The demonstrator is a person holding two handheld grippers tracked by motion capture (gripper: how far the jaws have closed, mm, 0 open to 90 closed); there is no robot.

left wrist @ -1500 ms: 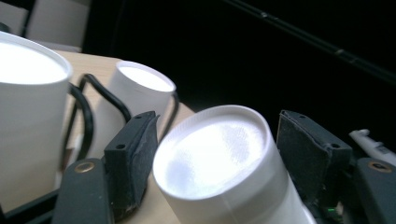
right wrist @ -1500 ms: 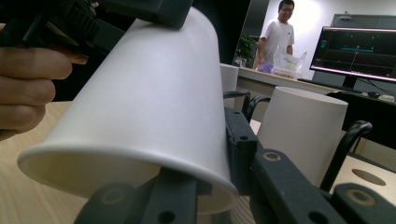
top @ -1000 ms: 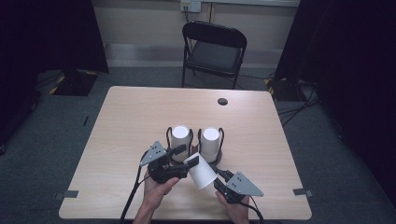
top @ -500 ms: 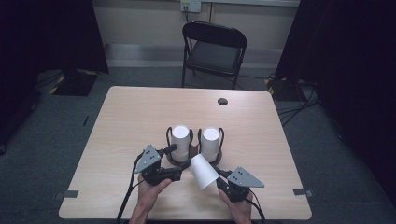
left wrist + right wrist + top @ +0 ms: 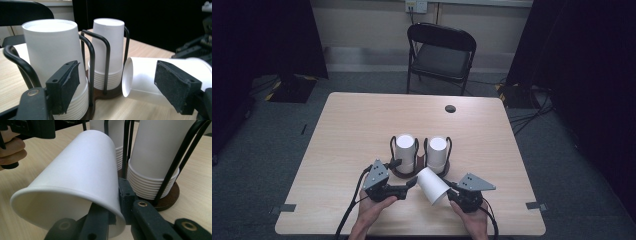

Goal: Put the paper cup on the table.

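Left gripper [image 5: 411,184] jaws just opened, nothing between them, backed off the loose cup [image 5: 432,185]. Right gripper [image 5: 451,192] pinches cup rim, cup tilted at 6 o'clock of rack [image 5: 418,172]. Handover done; probably set-down next.

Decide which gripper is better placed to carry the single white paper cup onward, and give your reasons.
Right. The right gripper is clamped on the rim wall of the single white paper cup, while the left gripper has just been opening, its pads off the cup.
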